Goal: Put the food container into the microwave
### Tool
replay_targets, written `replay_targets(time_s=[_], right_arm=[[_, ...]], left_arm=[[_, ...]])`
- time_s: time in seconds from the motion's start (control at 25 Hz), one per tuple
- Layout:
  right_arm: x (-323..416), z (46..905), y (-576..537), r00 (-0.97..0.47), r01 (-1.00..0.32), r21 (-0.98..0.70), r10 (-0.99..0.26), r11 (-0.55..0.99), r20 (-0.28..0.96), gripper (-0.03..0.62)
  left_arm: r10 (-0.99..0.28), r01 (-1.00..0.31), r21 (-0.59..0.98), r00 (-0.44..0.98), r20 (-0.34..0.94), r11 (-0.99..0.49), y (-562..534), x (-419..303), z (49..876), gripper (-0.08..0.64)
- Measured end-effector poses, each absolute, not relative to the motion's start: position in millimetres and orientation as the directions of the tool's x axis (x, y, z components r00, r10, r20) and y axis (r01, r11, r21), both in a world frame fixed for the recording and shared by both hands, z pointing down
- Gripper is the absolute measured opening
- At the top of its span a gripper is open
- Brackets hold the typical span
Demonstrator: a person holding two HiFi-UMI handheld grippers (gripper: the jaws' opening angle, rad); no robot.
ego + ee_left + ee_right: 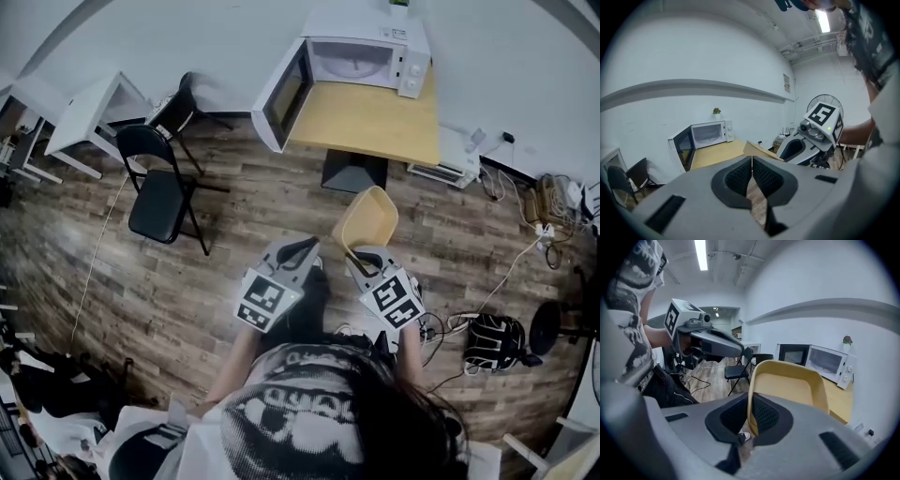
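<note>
A black folding chair (pixel 157 197) stands on the wood-plank floor (pixel 112 281) near white tables (pixel 94 108), left; cables (pixel 511 272) and a bag (pixel 494 339) lie right.

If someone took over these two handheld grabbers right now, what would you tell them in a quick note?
Right gripper: shut on the rim of the yellow food container, held off the floor.
Left gripper: shut, with nothing between its jaws.
Microwave: at the back of the wooden table, its door swung open.
Done: container picked up, door open.
Left: walk up to the table, set the container inside the microwave, release it.
</note>
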State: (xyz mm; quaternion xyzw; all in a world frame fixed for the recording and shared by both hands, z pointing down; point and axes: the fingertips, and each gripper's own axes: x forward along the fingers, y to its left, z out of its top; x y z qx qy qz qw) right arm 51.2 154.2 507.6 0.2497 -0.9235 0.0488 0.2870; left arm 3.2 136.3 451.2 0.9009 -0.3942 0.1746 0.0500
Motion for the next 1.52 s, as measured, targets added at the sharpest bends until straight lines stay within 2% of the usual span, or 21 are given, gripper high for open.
replay_targets(time_s=[0.32, 0.88, 1.52], right_arm=[[6.5, 501.3, 66.7, -0.674, -0.519, 0.061, -0.452, 0.853, 0.585, 0.023], [-44.7, 502.2, -35.2, -0.613, -0.56, 0.085, -0.481, 0.824, 0.627, 0.023], [-39.2, 514.3, -68.4, -0.532, -0.597, 0.104, -0.489, 0.796, 0.691, 0.023]], left_arm=[[-0.658, -0.685, -0.047, 0.675, 0.334, -0.727, 37.5, -41.2, 443.7, 0.006], [-0.586, -0.616, -0.018, 0.74, 0.33, -0.787, -67.4, -88.1, 456.3, 0.006], [-0.552, -0.59, 0.04, 0.775, 0.308, -0.806, -109.2, -94.3, 466.8, 0.006]])
